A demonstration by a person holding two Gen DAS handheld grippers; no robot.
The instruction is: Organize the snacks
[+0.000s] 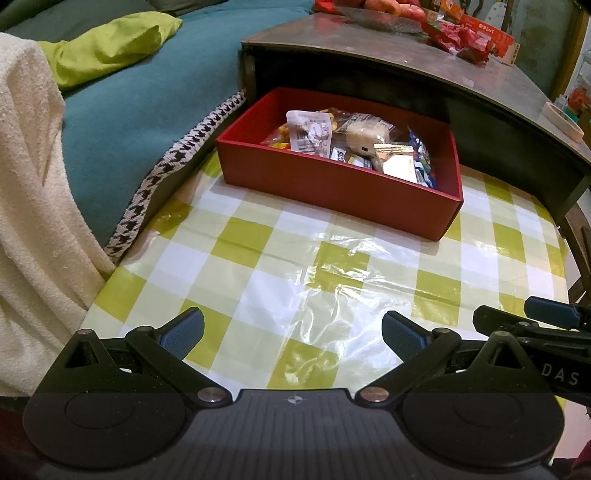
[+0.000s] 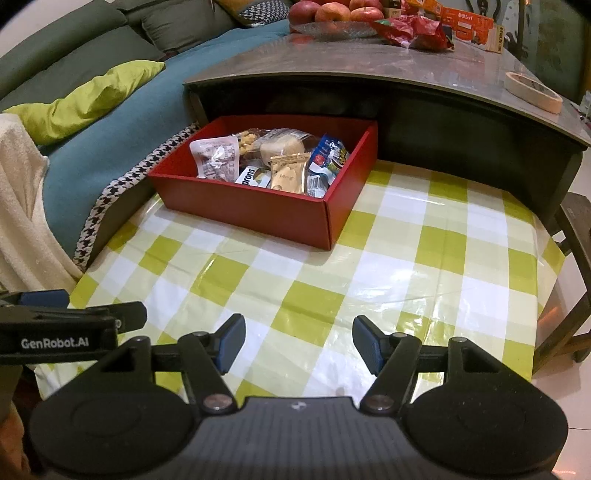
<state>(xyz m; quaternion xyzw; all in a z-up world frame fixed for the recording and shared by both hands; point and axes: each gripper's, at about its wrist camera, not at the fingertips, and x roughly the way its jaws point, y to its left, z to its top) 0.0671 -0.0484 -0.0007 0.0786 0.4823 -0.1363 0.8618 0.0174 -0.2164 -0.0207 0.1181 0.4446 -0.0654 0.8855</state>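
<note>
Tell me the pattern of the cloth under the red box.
A yellow-green and white check, glossy plastic cloth; the right wrist view shows it best, with the red box on it.

an open red cardboard box sits on the far part of a green-and-white checked plastic cloth, its back end tucked under the edge of a dark stone-topped table. wrapped snack packets lie piled inside the box. on the tabletop behind stand a glass dish of apples, crumpled red wrappers to its right, and a roll of tape further right. left of the cloth runs a teal-covered sofa bearing a lime green cushion.
</note>
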